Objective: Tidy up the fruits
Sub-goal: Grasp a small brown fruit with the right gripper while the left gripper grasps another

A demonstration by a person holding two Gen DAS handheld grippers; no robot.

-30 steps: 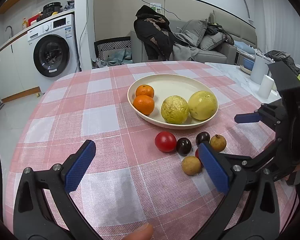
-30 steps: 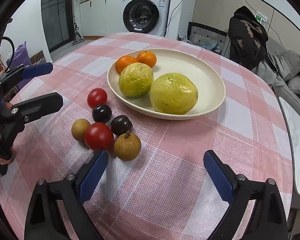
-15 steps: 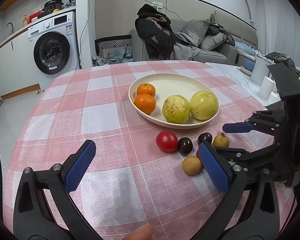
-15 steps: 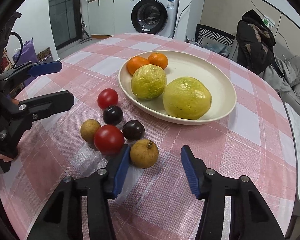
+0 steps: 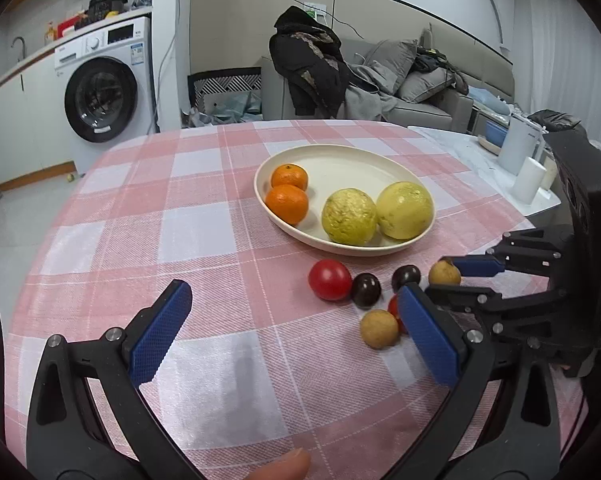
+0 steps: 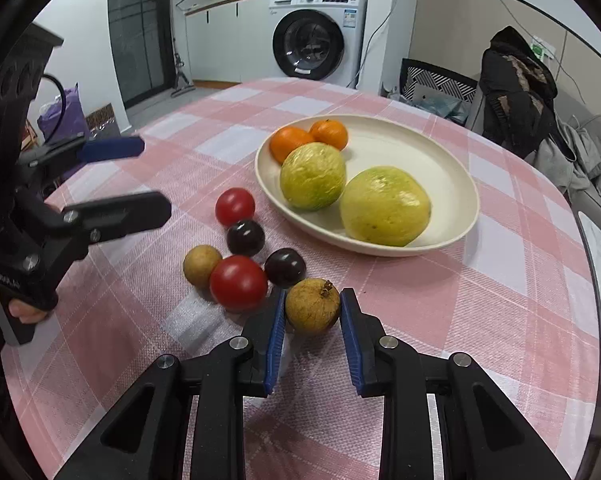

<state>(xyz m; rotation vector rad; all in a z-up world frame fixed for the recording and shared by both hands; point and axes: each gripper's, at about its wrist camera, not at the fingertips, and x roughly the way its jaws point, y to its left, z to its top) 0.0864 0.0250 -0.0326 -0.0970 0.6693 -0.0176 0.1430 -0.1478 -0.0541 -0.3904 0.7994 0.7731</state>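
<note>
The right tool [image 6: 311,322] clamped the brown fruit [image 6: 312,305] on the tabletop [image 6: 480,300], beside the tomato [image 6: 238,283]; the left tool [image 5: 292,332] stood wide, empty

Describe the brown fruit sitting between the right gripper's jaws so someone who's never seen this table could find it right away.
Start at the cream plate on the pink checked tablecloth, then look at the cluster of small loose fruit on the cloth in front of it. The brown fruit is nearest the right gripper, pinched between its blue-padded jaws. Unlike the smoother tan ball nearby, it has a dry stem stub on top.
</note>
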